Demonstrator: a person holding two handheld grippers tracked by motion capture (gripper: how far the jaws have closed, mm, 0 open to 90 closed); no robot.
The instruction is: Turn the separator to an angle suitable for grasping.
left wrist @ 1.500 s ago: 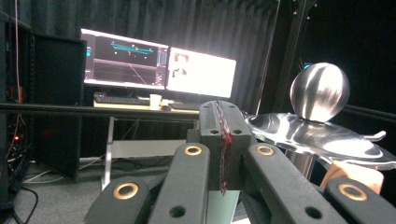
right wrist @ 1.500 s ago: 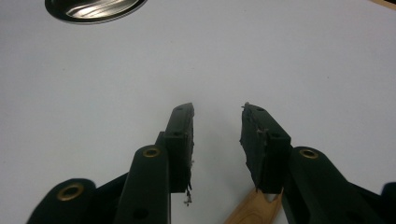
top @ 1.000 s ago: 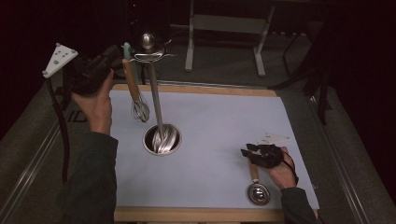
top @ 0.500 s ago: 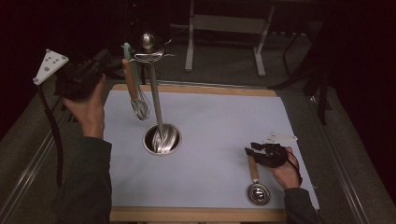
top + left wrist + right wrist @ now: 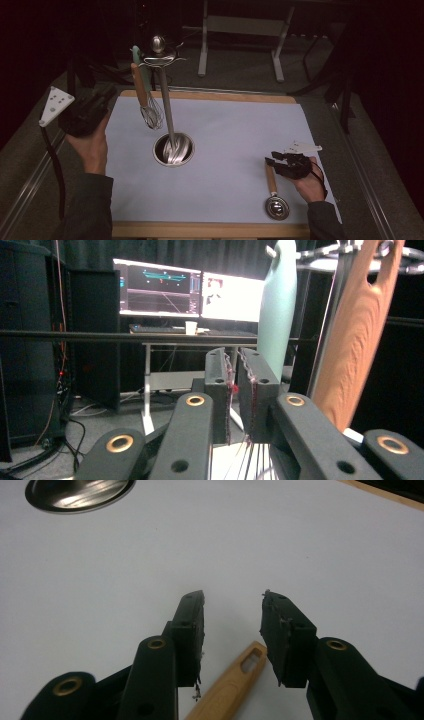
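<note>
Dark room, monitors lit at the back. White mat (image 5: 240,130) on a wood-edged table, with a metal stand (image 5: 167,115) upright at mid-mat.

Change: a second ago the left tongs (image 5: 107,95) were up at the whisk's handle by the top of the stand. They have since dropped back and down to the mat's left edge. Their jaws have just been opening. The left gripper view shows them a narrow slit apart (image 5: 235,360) with nothing between the pads.

Whisk (image 5: 150,112): hangs free from the stand's top ring on the left side, wires down and clear of the mat. A pale green handle (image 5: 136,55) hangs just beside it. In the left gripper view the whisk's wooden handle (image 5: 357,345) is ahead and to the right, apart from the jaws.

Reading: the whisk looks hung and let go, so that part is likely done.

Right tongs (image 5: 272,162): near the mat's right edge, not visibly moved. Jaws stand open (image 5: 232,600) and grip nothing.

Ladle (image 5: 274,197): flat on the mat by the near right corner, bowl toward the near edge. Its handle end (image 5: 235,685) lies just below the gap of the right jaws, not pinched.

Likely next: close on that handle and carry it to the stand.
</note>
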